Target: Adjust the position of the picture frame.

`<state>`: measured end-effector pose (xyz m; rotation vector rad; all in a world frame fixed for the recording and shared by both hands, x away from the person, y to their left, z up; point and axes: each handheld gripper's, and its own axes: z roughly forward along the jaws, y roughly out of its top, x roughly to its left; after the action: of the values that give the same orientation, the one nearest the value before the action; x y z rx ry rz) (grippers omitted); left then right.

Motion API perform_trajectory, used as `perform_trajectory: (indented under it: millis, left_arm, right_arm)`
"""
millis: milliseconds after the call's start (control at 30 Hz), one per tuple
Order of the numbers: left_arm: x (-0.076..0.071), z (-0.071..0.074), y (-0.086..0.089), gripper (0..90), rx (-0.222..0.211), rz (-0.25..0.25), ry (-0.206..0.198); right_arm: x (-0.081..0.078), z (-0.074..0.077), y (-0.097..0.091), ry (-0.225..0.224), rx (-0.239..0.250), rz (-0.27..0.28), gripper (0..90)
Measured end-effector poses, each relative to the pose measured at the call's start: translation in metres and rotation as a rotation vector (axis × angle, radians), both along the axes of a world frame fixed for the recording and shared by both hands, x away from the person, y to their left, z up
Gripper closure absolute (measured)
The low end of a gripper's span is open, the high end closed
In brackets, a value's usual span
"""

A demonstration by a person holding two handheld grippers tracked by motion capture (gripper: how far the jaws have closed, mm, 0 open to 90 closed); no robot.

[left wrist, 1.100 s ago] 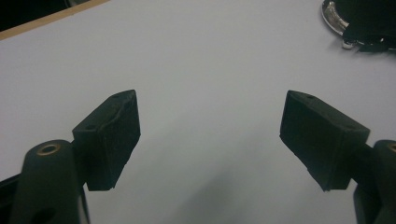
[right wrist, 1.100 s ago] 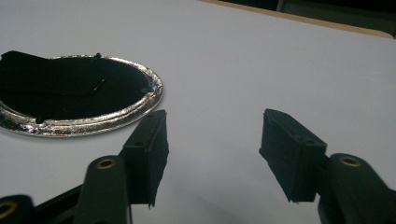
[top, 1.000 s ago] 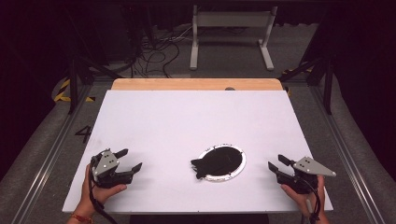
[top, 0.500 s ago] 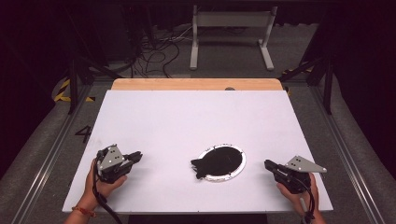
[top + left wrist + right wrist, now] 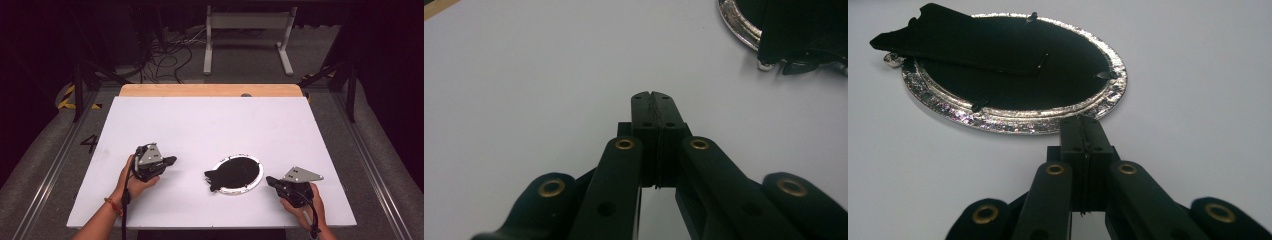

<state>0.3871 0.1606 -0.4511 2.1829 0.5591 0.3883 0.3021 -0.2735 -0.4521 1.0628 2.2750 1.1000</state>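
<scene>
Silver-rimmed round frame (image 5: 237, 173) with black backing and a black stand flap lies face down on the white table (image 5: 210, 125), toward its near edge, between both tools. Left gripper (image 5: 170, 161): jaws pressed together, empty, well left of the frame. Right gripper (image 5: 270, 180): jaws together, empty, tips just beside the frame's rim.

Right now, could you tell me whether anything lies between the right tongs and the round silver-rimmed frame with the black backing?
Nothing visible does: only bare white table separates the shut right tongs from the round silver-rimmed frame.
</scene>
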Motion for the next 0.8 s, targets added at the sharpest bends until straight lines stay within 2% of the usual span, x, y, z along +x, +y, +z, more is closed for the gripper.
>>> perform_trajectory:
  millis: [233, 333, 500, 567, 733, 800]
  left_arm:
    - [0.011, 0.000, -0.032, 90.0, -0.017, -0.054, 0.012]
    - [0.014, -0.003, -0.048, 90.0, 0.006, -0.083, 0.025]
    - [0.018, -0.005, -0.070, 90.0, 0.002, -0.112, 0.035]
    - [0.020, -0.007, -0.077, 90.0, 0.015, -0.119, 0.037]
    - [0.023, -0.014, -0.087, 90.0, 0.064, -0.133, 0.059]
    - [0.023, -0.014, -0.086, 90.0, 0.062, -0.144, 0.066]
  right_arm:
    - [0.004, -0.004, 0.007, 0.029, -0.020, 0.009, 90.0]
    - [0.005, -0.006, 0.012, 0.036, -0.026, 0.022, 90.0]
    - [0.007, -0.008, 0.016, 0.049, -0.041, 0.031, 90.0]
    - [0.007, -0.008, 0.018, 0.048, -0.043, 0.029, 90.0]
    - [0.009, -0.008, 0.022, 0.044, -0.054, 0.023, 90.0]
    - [0.010, -0.008, 0.022, 0.044, -0.050, 0.025, 90.0]
